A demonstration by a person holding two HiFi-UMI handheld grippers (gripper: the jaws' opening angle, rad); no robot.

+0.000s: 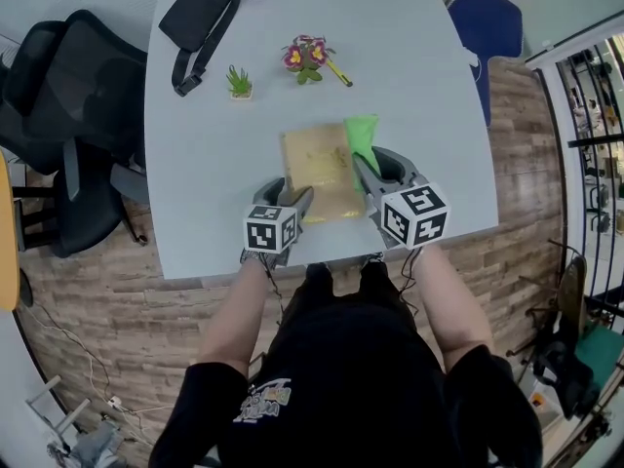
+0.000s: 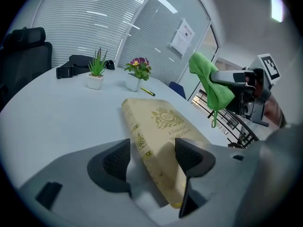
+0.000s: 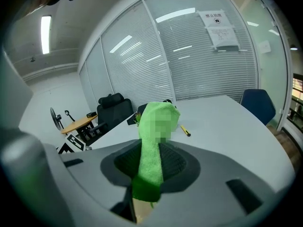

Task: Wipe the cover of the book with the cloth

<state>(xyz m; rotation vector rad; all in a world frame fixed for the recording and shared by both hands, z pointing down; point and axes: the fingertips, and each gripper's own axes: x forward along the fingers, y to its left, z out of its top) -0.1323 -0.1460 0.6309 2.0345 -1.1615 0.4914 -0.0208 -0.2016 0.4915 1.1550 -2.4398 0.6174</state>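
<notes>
We stood at a pale table (image 1: 195, 174) with a tan book (image 1: 317, 164) lying flat on it, close to the front edge. The book's long axis ran away from us, with the spine on its left side.

The left gripper (image 2: 152, 157) sat at the book's near left corner. Its fingers (image 2: 116, 161) were spread wide, with the spine edge between them but neither pad pressing on it. We judged it was placed to steady the book.

The right gripper (image 3: 151, 167) hung over the book's right side, its fingers pinched on a green cloth (image 3: 154, 141). The cloth stuck out ahead of the fingers, above the far right part of the cover. That made the right hand the one nearer to wiping, and its stroke would run along the book's length.

Left of the book the table was bare. To the book's right the table edge lay near. Beyond the book, well apart, lay a black bag (image 1: 200, 18), two potted plants (image 1: 239, 83) and a pen (image 1: 339, 74).
</notes>
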